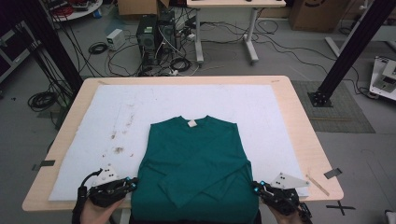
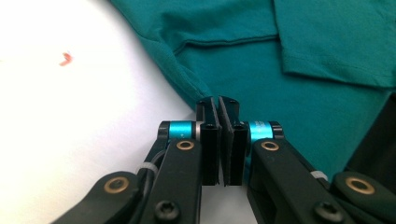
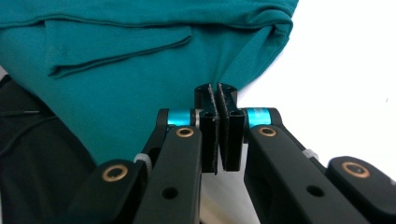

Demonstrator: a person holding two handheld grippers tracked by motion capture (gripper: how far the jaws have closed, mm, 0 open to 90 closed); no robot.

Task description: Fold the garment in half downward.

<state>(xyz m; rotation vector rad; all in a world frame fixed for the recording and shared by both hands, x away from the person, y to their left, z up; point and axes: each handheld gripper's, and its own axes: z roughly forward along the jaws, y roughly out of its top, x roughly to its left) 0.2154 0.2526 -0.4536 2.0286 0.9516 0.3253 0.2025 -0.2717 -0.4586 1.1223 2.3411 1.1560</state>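
Where the high view looks down on the table (image 1: 299, 140), a green shirt (image 1: 194, 154) lies flat on a white sheet (image 1: 140, 107), sleeves crossed over its front, hem hanging off the near edge. The left gripper (image 1: 133, 185) and right gripper (image 1: 256, 187) sit at its two lower side edges, probably ready to fold it. In the left gripper view, the jaws are pressed together, pinching the shirt's edge (image 2: 196, 88). The right gripper view shows the same pinch on the opposite edge (image 3: 243, 70).
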